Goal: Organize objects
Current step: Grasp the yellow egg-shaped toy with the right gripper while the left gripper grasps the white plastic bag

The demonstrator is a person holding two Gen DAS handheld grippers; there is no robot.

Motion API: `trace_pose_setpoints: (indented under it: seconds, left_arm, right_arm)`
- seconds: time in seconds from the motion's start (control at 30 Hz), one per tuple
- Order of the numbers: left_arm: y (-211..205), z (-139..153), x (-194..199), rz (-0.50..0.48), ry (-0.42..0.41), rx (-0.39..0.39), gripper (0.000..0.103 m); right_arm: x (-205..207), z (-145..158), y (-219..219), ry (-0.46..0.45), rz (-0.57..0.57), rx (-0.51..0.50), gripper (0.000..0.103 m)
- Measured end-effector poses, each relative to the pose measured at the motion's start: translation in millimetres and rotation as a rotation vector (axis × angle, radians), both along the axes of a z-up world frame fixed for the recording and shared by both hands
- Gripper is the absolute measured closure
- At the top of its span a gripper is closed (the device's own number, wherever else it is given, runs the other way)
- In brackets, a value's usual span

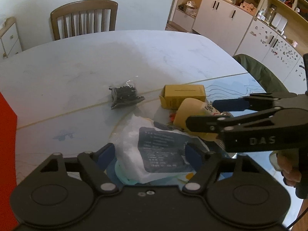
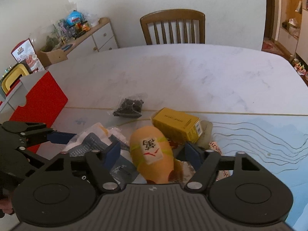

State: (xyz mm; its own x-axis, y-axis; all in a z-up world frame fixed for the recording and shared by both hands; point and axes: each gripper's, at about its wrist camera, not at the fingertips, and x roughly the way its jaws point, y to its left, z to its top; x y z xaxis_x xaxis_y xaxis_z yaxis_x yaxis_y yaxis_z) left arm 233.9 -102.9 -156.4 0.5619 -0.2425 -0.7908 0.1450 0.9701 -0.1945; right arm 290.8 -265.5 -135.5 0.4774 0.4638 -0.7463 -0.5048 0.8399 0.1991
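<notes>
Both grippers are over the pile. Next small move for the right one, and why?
Probably close the right gripper on the yellow plush toy. Its jaws stand open with the toy lying between the blue fingers, apart from both. The left gripper likewise straddles the white plastic bag, so each already has its own target.

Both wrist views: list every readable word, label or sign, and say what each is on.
"DAS": on the right hand-held gripper body.
A Chinese character, upside down, not surely readable: on the slipper.
Print on the white bag: blurred.
Print on the yellow box: too small.
Red letters on a wrapper: partly hidden, unreadable.
</notes>
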Motion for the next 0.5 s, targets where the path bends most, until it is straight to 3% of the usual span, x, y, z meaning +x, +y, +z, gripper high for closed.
trace_pose_setpoints:
  seconds: [0.13, 0.27, 0.5]
  left_arm:
    - [3, 0, -1, 0.009, -0.005, -0.007, 0.043]
    - [6, 1, -2, 0.017, -0.007, -0.016, 0.051]
    - [4, 12, -8, 0.013, -0.056, 0.011, 0.073]
  right_arm:
    - [-1, -3, 1, 0.006, -0.002, -0.003, 0.046]
    - [-3, -3, 1, 0.005, -0.001, -0.001, 0.055]
    - [-11, 1, 0, -0.027, -0.017, -0.011, 0.059]
